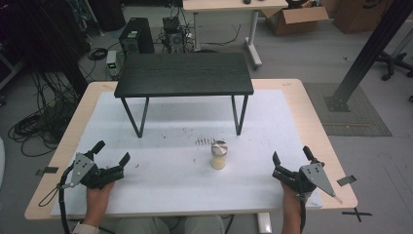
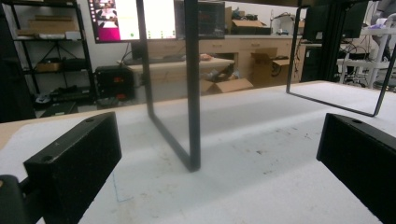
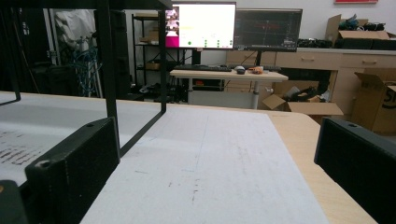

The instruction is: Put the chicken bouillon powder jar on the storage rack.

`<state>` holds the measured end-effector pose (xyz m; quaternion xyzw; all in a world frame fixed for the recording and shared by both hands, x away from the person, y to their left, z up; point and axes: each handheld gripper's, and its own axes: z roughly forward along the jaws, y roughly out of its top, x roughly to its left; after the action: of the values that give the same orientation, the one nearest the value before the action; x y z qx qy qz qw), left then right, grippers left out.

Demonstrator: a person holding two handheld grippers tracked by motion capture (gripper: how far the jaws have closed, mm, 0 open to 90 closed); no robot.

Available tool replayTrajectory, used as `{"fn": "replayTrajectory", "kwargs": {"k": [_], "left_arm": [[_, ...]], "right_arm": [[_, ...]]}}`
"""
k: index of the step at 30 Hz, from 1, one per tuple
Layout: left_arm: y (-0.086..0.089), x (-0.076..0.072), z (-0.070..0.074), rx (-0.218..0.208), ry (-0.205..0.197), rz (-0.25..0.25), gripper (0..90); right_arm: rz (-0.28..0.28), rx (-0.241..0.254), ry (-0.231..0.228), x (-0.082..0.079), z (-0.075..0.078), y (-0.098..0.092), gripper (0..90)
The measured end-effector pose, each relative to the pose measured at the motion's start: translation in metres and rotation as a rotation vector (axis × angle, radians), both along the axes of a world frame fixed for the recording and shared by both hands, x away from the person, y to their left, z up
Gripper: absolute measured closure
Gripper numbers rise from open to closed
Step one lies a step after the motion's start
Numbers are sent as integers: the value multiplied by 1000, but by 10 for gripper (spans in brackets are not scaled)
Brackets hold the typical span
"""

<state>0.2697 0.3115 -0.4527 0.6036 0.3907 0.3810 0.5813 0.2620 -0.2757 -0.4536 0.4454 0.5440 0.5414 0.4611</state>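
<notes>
While both black two-jaw grippers rest low over the near edge of the white mat, neither one grasps anything. In the high view the left gripper point(image 1: 112, 152) sits at the near left corner with its jaws spread wide apart, a hand point(image 1: 100, 192) behind it and a black cable point(image 1: 62, 195) trailing off the table edge. Its own view shows the same spread, with bare mat between the two black jaws. The right gripper point(image 1: 293, 155) lies at the near right, jaws likewise released and apart, a grey three-cornered plate point(image 1: 316, 174) on top of it and the person's other hand point(image 1: 292, 195) behind.

Between the two grippers, nearer the middle of the mat and well apart from both, stands a small cream-coloured cylindrical jar with a silver metal lid point(image 1: 219, 155), upright. Just behind it lies a row of small dark marks point(image 1: 205, 141) on the mat.

Farther back, a low black wooden-topped stand on thin black metal legs point(image 1: 184, 74) straddles the far half of the white mat point(image 1: 160, 190), which covers most of the light wooden table point(image 1: 311, 117). The left gripper view looks at one of the stand's legs point(image 2: 192, 93) close ahead; the right gripper view has another leg point(image 3: 111, 70) to its left.
</notes>
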Motion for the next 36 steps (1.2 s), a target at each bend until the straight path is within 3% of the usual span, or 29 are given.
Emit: {"fn": "replayTrajectory", "kwargs": {"k": [9,16,36], "left_arm": [[0,0,0,0,0,0,3],[0,0,0,0,-1,0,3],[0,0,0,-2,-2,0,2]], "right_arm": [[25,-25,41,4,3,2,0],[50,-8,27,5,13,7,0],[228,22,26,2,42,47,0]]}}
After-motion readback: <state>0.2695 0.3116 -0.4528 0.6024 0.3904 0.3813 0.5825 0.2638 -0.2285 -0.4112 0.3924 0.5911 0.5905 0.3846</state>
